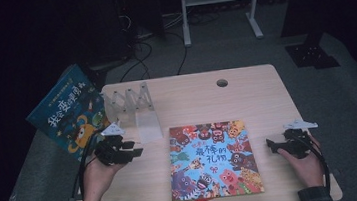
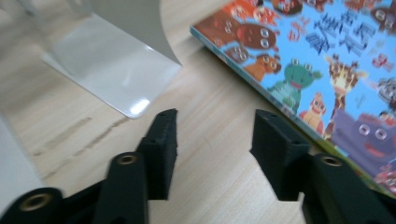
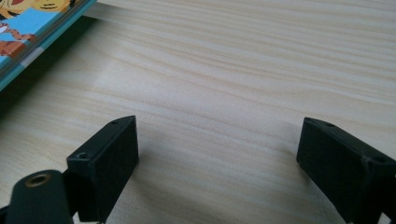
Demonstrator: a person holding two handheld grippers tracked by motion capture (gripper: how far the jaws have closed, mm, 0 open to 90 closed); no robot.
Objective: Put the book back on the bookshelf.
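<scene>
A colourful picture book lies flat on the wooden table, front of centre. A second, dark blue book stands tilted at the table's left edge beside a clear plastic book rack. My left gripper hovers low between the rack and the flat book, open, with nothing between its jaws. In the left gripper view my gripper is over bare wood, the book to its right and the rack's base to its left. My right gripper rests open right of the book; in its own view my gripper is over bare wood, with a book corner at upper left.
A round cable hole sits near the table's far edge. A white metal frame and cables are on the grey floor behind. Something red pokes out under the flat book's front edge.
</scene>
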